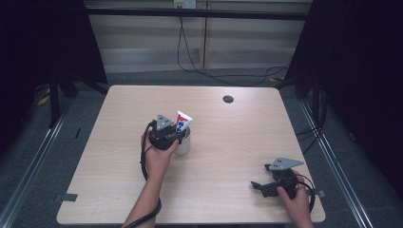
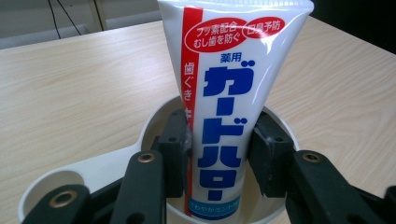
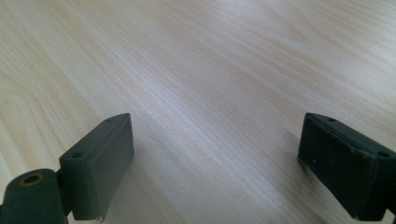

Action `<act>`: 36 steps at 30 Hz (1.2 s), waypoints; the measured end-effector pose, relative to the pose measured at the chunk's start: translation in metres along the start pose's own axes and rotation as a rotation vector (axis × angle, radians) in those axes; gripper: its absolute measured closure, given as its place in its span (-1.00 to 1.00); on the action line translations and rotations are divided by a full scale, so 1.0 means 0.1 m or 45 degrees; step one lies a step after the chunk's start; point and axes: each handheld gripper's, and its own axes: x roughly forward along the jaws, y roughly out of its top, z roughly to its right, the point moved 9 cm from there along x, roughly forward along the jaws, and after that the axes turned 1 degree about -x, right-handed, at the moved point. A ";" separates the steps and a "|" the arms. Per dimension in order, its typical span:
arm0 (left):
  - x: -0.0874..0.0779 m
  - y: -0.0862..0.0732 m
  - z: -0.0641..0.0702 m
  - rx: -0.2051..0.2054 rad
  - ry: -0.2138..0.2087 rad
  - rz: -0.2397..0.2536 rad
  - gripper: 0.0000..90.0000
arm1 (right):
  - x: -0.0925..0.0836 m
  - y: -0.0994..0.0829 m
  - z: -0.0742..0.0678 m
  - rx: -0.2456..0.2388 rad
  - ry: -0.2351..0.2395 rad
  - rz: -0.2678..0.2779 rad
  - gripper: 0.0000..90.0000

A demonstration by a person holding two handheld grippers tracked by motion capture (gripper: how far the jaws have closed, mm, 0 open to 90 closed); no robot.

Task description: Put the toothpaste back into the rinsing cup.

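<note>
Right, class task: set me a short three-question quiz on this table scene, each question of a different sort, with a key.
1. True or false: the left gripper is shut on the toothpaste tube.
2. The tube stands in: A) white cup B) bowl C) box.
3. Fill in: the right gripper has its jaws ____ over the bare table.

Key: 1 true; 2 A; 3 open.

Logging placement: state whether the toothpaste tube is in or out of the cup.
In: the toothpaste tube stands inside the white cup, left gripper around it.
</note>
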 end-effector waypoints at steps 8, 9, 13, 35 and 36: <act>-0.01 0.01 0.02 0.031 -0.005 0.008 0.33 | 0.00 0.00 0.00 -0.001 0.000 0.001 -0.78; -0.01 0.01 0.02 0.044 -0.002 0.010 0.32 | 0.00 0.00 0.00 -0.001 0.000 0.000 -0.78; -0.02 0.01 0.03 0.034 -0.007 0.010 0.27 | 0.00 0.00 0.00 -0.001 0.000 0.000 -0.78; -0.08 0.07 0.05 0.009 -0.008 0.005 -0.28 | 0.00 0.00 0.00 -0.001 0.000 0.001 -0.78; -0.08 0.07 0.05 0.012 -0.006 0.004 -0.30 | 0.00 0.00 0.00 -0.001 0.000 0.001 -0.78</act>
